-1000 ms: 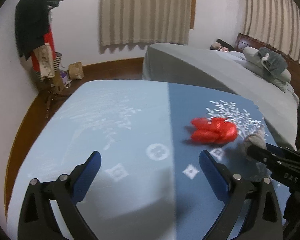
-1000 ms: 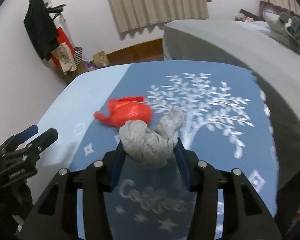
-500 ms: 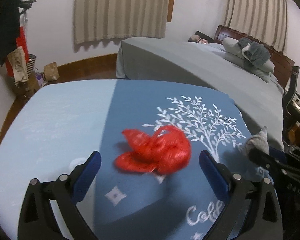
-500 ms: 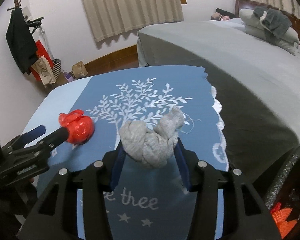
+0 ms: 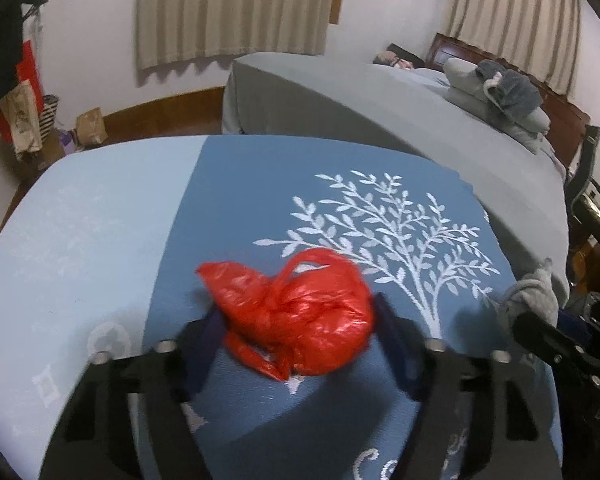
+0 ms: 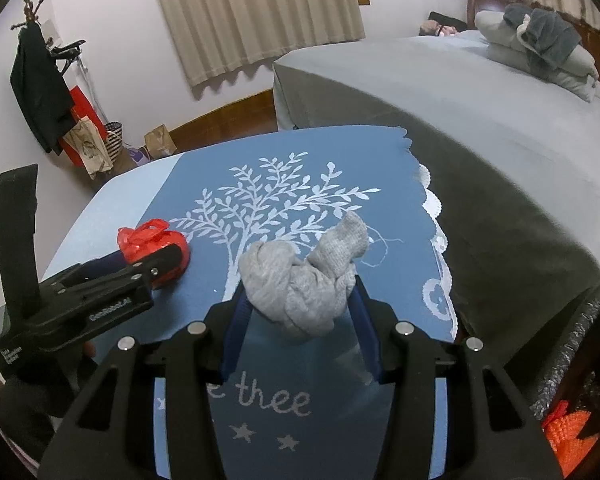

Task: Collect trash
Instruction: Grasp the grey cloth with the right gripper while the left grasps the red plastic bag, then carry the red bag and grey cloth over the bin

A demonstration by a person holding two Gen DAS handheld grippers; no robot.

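Left gripper first: its fingers have just been closing, and they now sit tight on either flank of the red bag, which bulges up between them on the dark blue half of the table cloth. From the right wrist view the same gripper has its tip buried in the bag, so I call that a grasp, though the bag looks to be resting on the cloth and not yet lifted. A second ago those fingers stood wide apart with the bag well ahead and off to the right; half a second ago it lay between them, untouched. Over to the right: the right gripper is clenched on the grey rag, a knotted wad held clear above the cloth, and that grip looks the same as in both earlier frames. So by my reading both pieces of trash are now in hand, and what remains is carrying them off to a bin; something black with orange inside shows at the far right edge, but I can't tell what it is.
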